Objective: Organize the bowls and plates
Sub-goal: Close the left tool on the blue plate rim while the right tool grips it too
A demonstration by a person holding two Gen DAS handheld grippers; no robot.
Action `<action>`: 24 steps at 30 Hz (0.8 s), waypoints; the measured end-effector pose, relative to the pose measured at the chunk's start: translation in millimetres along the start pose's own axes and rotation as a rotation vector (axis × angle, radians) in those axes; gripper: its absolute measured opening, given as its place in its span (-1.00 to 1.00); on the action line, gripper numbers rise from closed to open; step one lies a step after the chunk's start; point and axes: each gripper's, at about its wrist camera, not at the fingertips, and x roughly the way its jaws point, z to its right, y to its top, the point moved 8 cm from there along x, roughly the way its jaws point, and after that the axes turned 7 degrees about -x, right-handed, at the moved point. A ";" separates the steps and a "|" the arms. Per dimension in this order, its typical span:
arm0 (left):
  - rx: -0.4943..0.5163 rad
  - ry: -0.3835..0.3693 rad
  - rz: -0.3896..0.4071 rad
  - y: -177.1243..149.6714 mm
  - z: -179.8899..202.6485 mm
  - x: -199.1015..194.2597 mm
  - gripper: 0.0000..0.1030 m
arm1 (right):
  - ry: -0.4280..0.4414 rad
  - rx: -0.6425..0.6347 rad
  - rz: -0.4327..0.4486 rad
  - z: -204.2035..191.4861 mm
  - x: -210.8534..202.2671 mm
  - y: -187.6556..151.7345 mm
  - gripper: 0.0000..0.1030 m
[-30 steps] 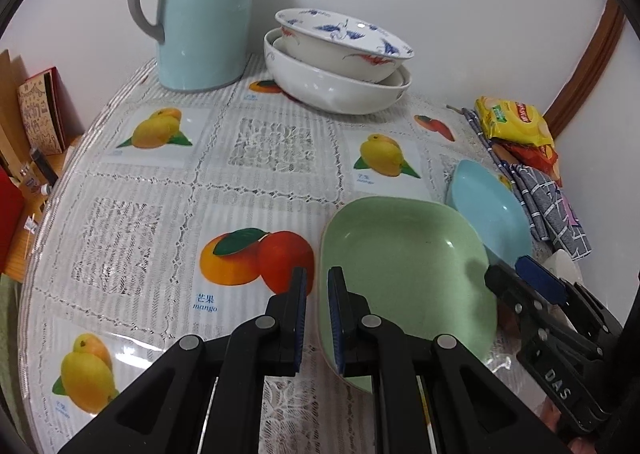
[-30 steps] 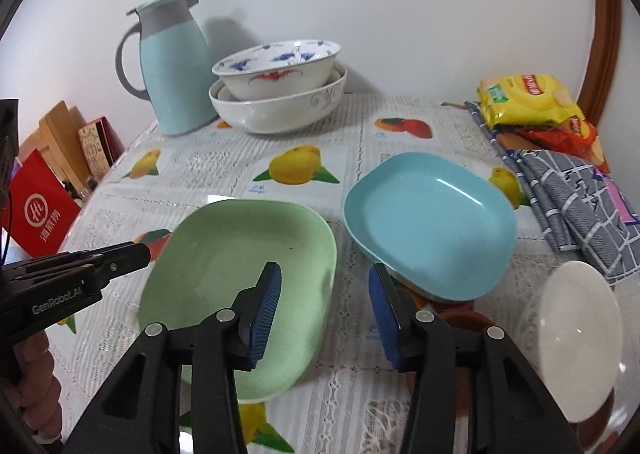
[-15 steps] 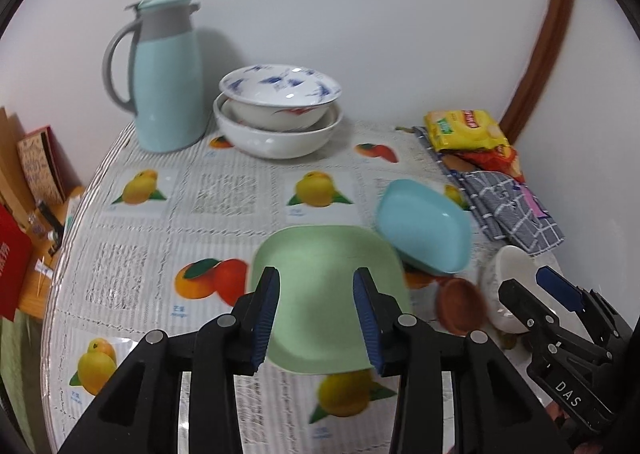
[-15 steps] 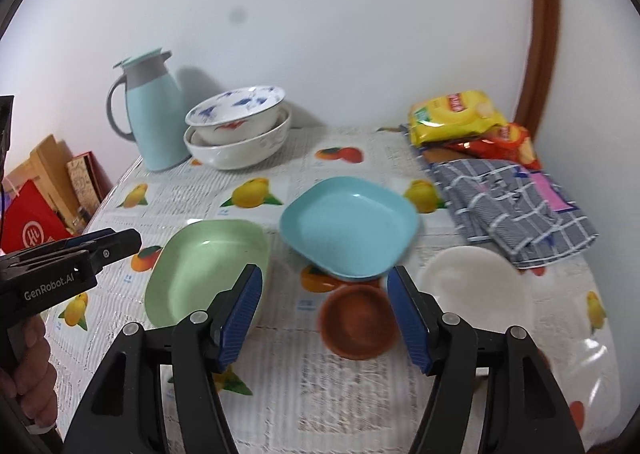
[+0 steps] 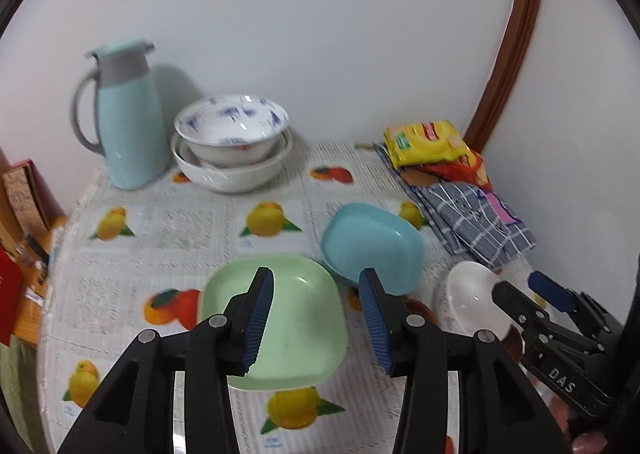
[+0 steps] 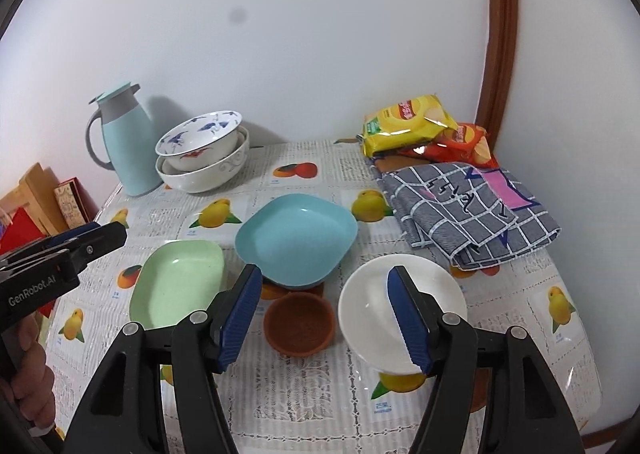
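A pale green plate [image 5: 304,326] lies flat on the fruit-print tablecloth, below my left gripper [image 5: 316,278]. That gripper's jaws are opening, and nothing is between them. A tilted blue plate [image 6: 296,238] sits right of the green plate [image 6: 176,286], its near edge propped on something brown. In front of it stand a small brown bowl [image 6: 300,324] and a white bowl [image 6: 372,302]. My right gripper [image 6: 325,276] hangs open and empty above these two. Two patterned white bowls [image 6: 200,157] are stacked at the back.
A light blue jug [image 6: 124,141] stands at the back left by the wall. Snack bags [image 6: 408,121] and a folded checked cloth [image 6: 464,209] fill the back right corner. Boxes [image 6: 40,197] stand beyond the table's left edge. The table's rounded front edge is near.
Both grippers have drawn back and up from the plates, so more of the table shows. The left jaws went from shut to open, and the right jaws spread wider.
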 end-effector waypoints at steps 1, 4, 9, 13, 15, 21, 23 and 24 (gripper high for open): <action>-0.004 -0.002 -0.014 0.2 0.5 3.3 -0.18 | 0.002 0.008 -0.004 3.0 1.9 0.6 0.26; -0.002 0.015 -0.020 3.0 1.2 12.1 -0.18 | 0.002 0.016 -0.010 9.8 7.7 3.8 0.26; -0.014 0.017 -0.048 4.9 3.6 31.3 -0.18 | -0.015 0.028 -0.029 21.8 20.9 8.7 0.26; -0.009 0.018 -0.066 7.4 5.7 49.5 -0.18 | -0.024 0.071 -0.065 34.1 41.6 9.6 0.26; 0.003 0.027 -0.073 10.3 6.2 59.1 -0.18 | -0.014 0.095 -0.081 38.5 53.7 9.0 0.26; 0.023 0.043 -0.110 17.2 12.4 91.9 -0.18 | 0.013 0.123 -0.125 41.4 87.2 9.2 0.26; 0.025 0.033 -0.117 20.1 15.3 100.2 -0.18 | 0.018 0.120 -0.138 40.8 97.0 12.5 0.25; 0.023 0.028 -0.119 22.5 16.3 105.7 -0.18 | 0.023 0.115 -0.139 39.9 101.0 14.5 0.25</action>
